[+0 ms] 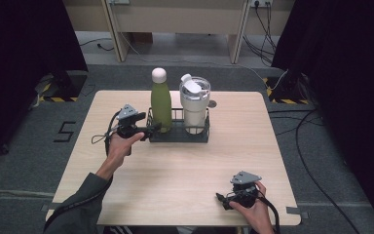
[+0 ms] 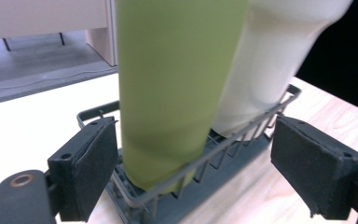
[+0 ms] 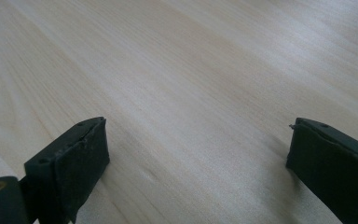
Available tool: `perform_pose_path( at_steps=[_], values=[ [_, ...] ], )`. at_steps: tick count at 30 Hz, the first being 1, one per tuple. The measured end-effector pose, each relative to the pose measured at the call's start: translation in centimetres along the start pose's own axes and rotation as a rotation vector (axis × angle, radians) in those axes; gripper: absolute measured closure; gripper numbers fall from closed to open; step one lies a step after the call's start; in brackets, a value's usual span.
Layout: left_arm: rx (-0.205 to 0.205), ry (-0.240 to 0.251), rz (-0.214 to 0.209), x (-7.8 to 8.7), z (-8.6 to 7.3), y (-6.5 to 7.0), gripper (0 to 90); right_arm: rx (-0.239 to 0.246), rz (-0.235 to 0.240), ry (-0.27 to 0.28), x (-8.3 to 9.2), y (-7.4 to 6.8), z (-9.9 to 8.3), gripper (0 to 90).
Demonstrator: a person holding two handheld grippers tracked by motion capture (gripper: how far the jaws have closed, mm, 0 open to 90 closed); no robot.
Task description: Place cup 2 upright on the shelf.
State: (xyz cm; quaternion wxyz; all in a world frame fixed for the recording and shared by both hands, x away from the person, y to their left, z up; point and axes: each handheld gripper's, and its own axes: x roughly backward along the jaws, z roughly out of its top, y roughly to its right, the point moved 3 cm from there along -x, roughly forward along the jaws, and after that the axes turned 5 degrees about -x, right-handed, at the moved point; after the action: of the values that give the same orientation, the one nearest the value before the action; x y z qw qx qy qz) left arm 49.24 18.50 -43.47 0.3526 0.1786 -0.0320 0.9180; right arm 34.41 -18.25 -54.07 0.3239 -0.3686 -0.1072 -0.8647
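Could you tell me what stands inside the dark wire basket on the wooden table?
Inside the dark wire basket stand a tall green bottle with a pale cap and a cream lidded tumbler, side by side. Their bases and the basket floor are covered.

The tall green metal bottle [image 2: 172, 88] and the cream plastic tumbler [image 2: 279, 56] are cut off at the left gripper view's upper edge.
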Motion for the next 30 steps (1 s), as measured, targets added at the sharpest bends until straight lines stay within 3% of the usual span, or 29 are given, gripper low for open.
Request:
perform_pose_path(
  at_steps=[18,30],
  values=[
    [-0.008,-0.002,-0.015,1.1,-0.3,0.8,14.6,0.001,0.0,0.001,0.0,0.0,0.0,5.5],
    [0.007,-0.016,-0.027,2.4,-1.7,0.8,14.6,-0.005,-0.001,-0.002,0.0,-0.1,0.0,5.4]
  ],
)
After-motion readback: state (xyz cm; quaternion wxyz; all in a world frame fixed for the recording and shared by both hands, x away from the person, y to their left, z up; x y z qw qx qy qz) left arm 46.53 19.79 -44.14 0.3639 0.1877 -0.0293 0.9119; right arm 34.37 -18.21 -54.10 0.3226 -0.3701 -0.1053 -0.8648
